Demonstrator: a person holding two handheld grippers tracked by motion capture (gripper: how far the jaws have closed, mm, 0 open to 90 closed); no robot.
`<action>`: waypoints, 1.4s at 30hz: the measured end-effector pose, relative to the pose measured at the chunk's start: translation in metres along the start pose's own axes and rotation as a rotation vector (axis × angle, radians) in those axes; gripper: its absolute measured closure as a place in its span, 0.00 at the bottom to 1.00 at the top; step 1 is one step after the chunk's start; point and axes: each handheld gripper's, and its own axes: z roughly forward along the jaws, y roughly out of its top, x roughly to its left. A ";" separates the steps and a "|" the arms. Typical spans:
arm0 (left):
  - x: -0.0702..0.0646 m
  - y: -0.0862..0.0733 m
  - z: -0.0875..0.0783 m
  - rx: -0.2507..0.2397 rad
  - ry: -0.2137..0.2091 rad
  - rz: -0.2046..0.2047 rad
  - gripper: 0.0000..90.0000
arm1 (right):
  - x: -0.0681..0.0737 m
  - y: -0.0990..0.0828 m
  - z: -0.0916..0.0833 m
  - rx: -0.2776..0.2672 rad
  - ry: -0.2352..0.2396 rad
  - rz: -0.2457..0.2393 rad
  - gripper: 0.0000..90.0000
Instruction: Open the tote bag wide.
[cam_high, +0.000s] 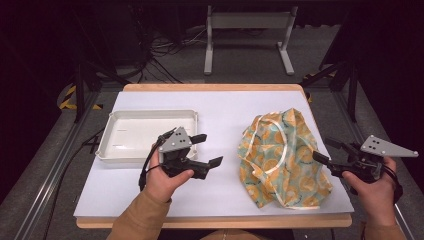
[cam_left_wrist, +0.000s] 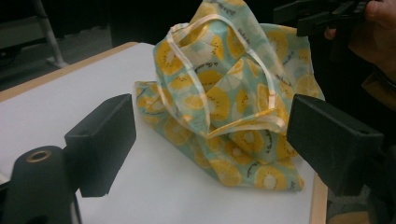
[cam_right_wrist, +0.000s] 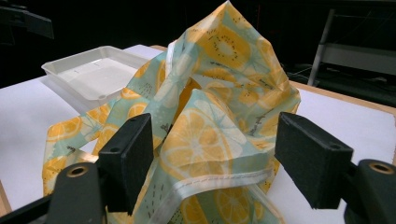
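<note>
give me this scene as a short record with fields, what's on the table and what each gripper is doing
surface: white table top on a wooden board
cloth: crumpled teal cloth with a yellow citrus print, on the right side of the table
tray: white tray, on the left, nothing in it
left gripper: open, holding nothing, between tray and cloth, pointed at the cloth
right gripper: open, at the cloth's right edge, not clamped on it

Left gripper (cam_high: 207, 149): held in left hand (cam_high: 165, 175), jaws spread apart, nothing between them, pointing rightward. Right gripper (cam_high: 327, 150): held in right hand (cam_high: 374, 187), jaws spread wide, pointing leftward.
</note>
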 end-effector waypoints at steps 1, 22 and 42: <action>-0.001 0.002 0.004 0.000 -0.003 -0.008 0.19 | -0.001 0.000 0.000 0.000 0.001 -0.001 0.32; -0.047 0.016 0.087 0.070 -0.203 0.063 0.31 | -0.004 -0.002 -0.004 -0.009 -0.006 0.006 0.32; -0.041 0.048 0.148 0.126 -0.196 0.044 0.32 | -0.008 -0.004 -0.007 -0.015 -0.006 0.020 0.32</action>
